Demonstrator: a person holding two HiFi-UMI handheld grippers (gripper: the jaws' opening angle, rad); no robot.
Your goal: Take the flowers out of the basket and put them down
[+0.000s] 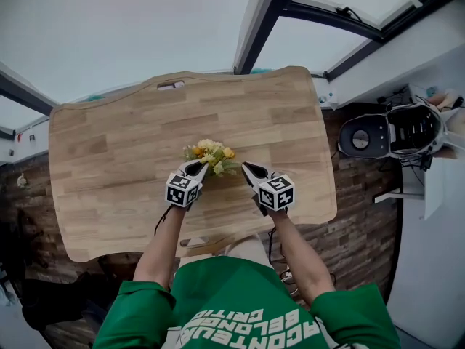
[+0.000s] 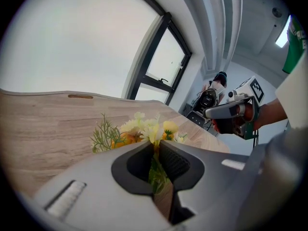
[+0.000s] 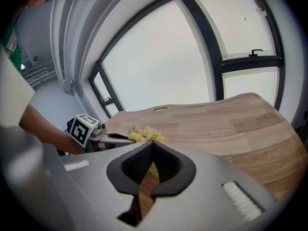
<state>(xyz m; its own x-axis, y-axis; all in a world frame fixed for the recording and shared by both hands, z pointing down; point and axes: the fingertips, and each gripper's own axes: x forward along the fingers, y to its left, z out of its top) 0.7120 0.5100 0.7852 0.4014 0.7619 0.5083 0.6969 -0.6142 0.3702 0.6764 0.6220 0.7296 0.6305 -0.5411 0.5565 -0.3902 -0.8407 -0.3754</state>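
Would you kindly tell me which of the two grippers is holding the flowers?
The left gripper: its jaws pinch the stems of the flowers, while the right gripper sits shut beside them.

Office/lab rm: wood desk (image 1: 109, 144), big windows (image 3: 154, 66), gear (image 1: 407, 129).

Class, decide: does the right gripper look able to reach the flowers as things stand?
Probably yes. The right gripper sits close beside the flowers with nothing between them; the left gripper clamps the stems from the other side.
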